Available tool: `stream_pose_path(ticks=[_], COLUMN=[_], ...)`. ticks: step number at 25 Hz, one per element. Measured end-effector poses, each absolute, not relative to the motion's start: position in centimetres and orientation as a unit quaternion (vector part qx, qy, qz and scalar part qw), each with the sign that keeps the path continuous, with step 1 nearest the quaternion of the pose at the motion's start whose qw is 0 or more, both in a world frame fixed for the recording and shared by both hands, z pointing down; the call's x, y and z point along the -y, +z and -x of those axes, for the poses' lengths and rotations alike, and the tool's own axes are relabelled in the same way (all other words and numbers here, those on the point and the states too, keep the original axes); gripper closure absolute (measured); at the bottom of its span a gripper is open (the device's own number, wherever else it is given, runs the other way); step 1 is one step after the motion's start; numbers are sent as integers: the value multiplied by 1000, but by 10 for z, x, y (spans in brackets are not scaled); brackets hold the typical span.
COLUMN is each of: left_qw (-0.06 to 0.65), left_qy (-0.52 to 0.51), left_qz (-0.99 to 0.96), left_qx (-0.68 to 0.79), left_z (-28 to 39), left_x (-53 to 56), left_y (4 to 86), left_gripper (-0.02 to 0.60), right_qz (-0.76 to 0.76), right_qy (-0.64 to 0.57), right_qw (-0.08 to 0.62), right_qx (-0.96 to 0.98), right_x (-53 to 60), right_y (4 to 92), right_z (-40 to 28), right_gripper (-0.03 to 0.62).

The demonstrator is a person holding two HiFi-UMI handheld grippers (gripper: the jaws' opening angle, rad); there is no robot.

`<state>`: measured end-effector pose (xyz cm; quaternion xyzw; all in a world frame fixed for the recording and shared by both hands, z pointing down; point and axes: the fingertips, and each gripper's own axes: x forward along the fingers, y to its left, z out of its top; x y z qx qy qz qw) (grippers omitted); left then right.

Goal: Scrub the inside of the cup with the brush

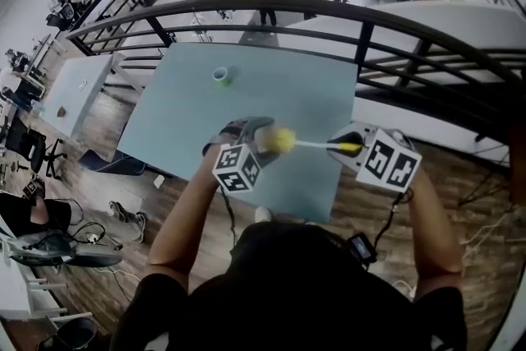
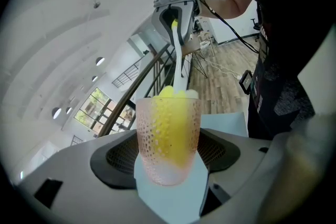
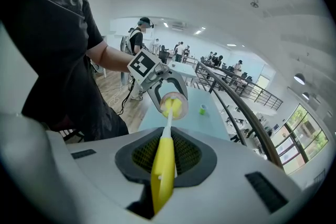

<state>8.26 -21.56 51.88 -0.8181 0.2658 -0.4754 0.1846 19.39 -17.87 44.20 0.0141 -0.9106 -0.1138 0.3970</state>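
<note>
Here the left gripper (image 2: 168, 161) is clamped on the cup (image 2: 150, 136), a pinkish, dimpled, see-through tumbler pinched by its lower wall between the two jaws. It is held in the air with its mouth turned toward the right gripper (image 3: 167, 150). That gripper is closed on the yellow handle of the brush (image 3: 163, 170). The brush's long axis runs from the right gripper straight to the cup's mouth, in line with the cup's own axis. The yellow sponge head sits well down inside the cup, with only its back end showing past the rim. The scrubbing looks to be under way, and the coming stroke probably turns on keeping that line: the right hand pushing, drawing and twisting along the shaft, the left holding the cup steady. A skewed shaft could lever the cup in its grip. Below and beyond the cup lies a pale blue table (image 1: 279, 94), with a small green cup (image 1: 222, 76) well off on it. Beyond that a dark railing (image 1: 329, 6) borders a bright open hall with people at desks.
</note>
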Motion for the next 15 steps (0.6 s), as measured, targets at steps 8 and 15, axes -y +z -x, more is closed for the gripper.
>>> stream_pose_path(ticks=[8,15], left_qw=[177,160], left_qy=[-473,-470], left_qz=[818,822], left_qx=[-276,-278], left_z=[-89,-81], left_x=[217,222], left_y=[511,518], left_gripper=[229,229], right_qz=[-16,-15], right_qy=[-120,-113], right_qw=[389,383], right_qx=[913,917], right_x=[178,180], right_y=[438,432], right_z=[-182,-187], right_gripper=[551,551])
